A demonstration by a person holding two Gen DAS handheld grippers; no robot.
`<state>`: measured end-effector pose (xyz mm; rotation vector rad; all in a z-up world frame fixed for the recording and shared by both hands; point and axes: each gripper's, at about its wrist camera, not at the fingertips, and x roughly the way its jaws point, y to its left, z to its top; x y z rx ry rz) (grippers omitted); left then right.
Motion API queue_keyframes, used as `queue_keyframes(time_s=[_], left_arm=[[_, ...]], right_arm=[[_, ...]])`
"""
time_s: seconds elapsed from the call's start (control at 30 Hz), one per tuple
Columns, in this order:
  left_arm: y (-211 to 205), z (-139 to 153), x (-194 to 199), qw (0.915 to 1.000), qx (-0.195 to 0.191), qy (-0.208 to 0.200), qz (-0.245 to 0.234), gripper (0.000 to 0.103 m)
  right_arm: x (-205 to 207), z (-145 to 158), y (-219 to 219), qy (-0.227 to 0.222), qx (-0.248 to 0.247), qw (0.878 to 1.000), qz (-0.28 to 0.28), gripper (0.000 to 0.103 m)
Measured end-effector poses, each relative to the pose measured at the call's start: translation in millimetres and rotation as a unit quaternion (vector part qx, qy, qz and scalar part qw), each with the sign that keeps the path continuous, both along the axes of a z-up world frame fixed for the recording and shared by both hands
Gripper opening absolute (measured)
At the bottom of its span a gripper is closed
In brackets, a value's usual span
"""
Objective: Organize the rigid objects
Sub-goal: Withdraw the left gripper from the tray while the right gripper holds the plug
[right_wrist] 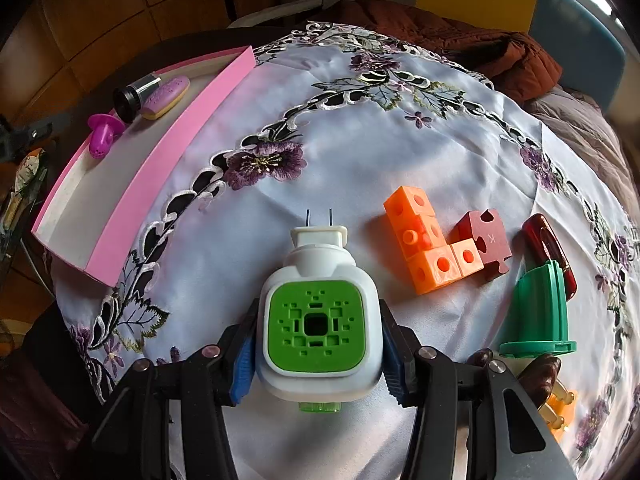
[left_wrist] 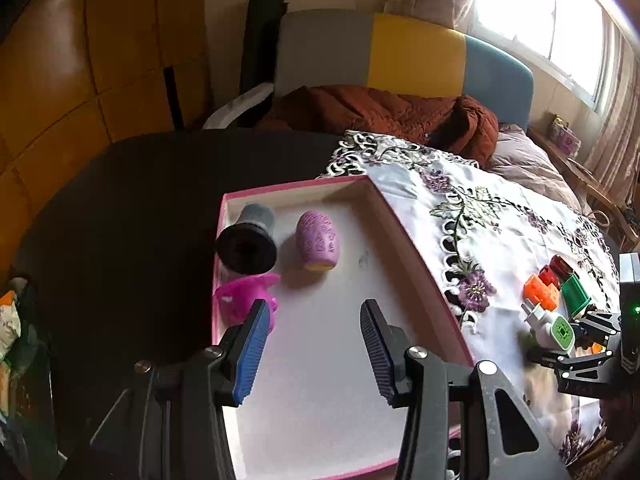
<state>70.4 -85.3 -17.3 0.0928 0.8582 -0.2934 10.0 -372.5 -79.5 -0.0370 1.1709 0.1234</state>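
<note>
The dark red puzzle-piece block (right_wrist: 486,242) is displaying a single letter "K" on its top face. The raised markings on the lilac oval piece (right_wrist: 167,97) are too small to read.

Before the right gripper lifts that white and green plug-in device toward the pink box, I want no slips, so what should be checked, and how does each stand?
1. Right gripper pads on both sides of the plug-in device: ok, it sits squarely between them.
2. Prongs point away from the gripper, free of the cloth: ok.
3. Orange blocks clear of the lift: ok, apart to the side.
4. Free room on the pink box floor: ok; black cylinder, purple oval piece and magenta piece crowd one end.
5. Left gripper out of the drop zone: not ok, it hangs open over the box.
6. Grip firmness: cannot tell.
</note>
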Motion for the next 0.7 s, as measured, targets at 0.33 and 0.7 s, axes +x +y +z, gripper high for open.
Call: queue_keyframes(time_s=[0.33, 0.7], left_arm=[[21, -6, -6, 0.9998, -0.003, 0.010, 0.018, 0.047], [42, -12, -9, 0.9992, -0.016, 0.019, 0.032, 0.047]], right_arm=[[0, -1, 2, -0.004, -0.003, 1.000, -0.011, 0.052], [-2, -2, 7, -0.010, -0.010, 0.999, -0.045, 0.052]])
